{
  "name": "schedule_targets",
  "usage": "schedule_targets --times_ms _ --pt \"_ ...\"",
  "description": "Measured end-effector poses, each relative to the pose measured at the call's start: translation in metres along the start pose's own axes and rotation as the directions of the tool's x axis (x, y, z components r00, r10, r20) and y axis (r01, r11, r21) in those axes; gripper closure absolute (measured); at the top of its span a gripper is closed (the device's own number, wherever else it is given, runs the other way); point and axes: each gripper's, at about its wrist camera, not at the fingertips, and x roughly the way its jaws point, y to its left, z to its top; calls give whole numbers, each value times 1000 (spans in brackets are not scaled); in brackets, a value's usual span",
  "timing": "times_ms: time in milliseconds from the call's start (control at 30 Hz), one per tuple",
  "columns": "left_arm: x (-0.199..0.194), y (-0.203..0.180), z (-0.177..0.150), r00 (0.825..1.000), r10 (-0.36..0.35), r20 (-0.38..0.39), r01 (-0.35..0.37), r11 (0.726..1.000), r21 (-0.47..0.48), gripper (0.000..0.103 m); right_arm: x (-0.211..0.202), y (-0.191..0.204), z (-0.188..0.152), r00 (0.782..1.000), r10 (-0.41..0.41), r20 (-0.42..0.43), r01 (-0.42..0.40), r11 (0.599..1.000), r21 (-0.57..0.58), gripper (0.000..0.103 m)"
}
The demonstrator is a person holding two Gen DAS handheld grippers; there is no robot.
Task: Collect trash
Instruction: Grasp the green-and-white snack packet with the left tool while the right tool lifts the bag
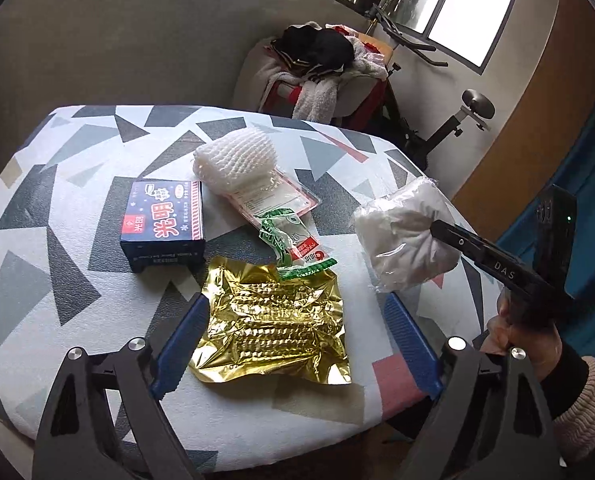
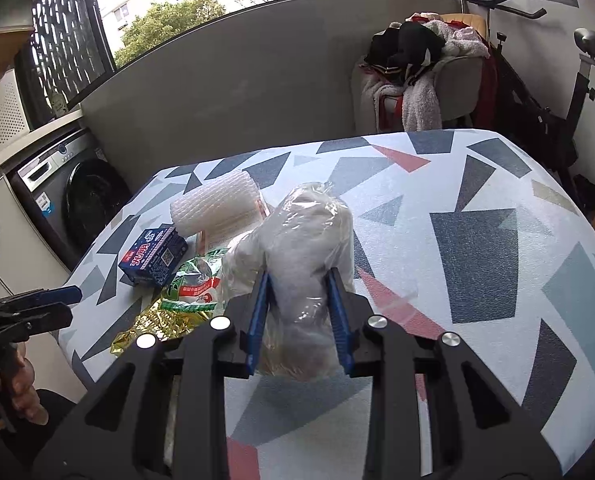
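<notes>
On the patterned table (image 1: 57,248) lie a gold foil wrapper (image 1: 273,324), a green-and-white wrapper (image 1: 293,240), a blue box (image 1: 163,222), a white foam net (image 1: 233,160) and a pink-edged packet (image 1: 275,200) under it. My left gripper (image 1: 293,304) hangs open over the gold foil, its blue fingers either side of the wrapper and not pressing on it. My right gripper (image 2: 300,276) is shut on a clear plastic bag of white stuff (image 2: 309,240), held just above the table's right part. The left wrist view shows that bag (image 1: 405,236) clamped at its right side.
A washing machine (image 2: 73,200) stands left of the table. Behind the table are a chair piled with clothes (image 2: 417,68) and an exercise bike (image 2: 537,92). The table's near edge runs just under both grippers. A hand (image 1: 537,344) holds the right gripper.
</notes>
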Motion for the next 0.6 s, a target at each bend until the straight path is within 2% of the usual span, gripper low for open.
schedule_targets --times_ms 200,233,333,467,533,567,600 --pt "58 21 25 995 -64 -81 50 985 -163 42 0 -10 -4 1000 18 -1 -18 999 45 71" --pt "66 23 28 993 -62 -95 44 983 -180 43 1 -11 -4 1000 20 -1 -20 999 51 71" --pt "87 28 35 991 -46 -129 21 982 -188 47 1 -13 -4 1000 23 1 -23 998 51 71" --pt "105 29 40 988 -52 -149 22 980 -196 60 2 -13 -6 1000 28 -2 -28 999 43 71" --pt "111 30 39 985 -68 -158 34 977 -210 68 3 -14 -5 1000 29 -10 -29 999 46 71" --pt "114 31 38 984 -67 -166 32 978 -208 81 3 -14 -5 1000 27 -12 -27 999 46 71" --pt "116 30 36 983 -60 -172 25 979 -203 90 2 -14 -4 1000 27 -11 -26 999 46 71"
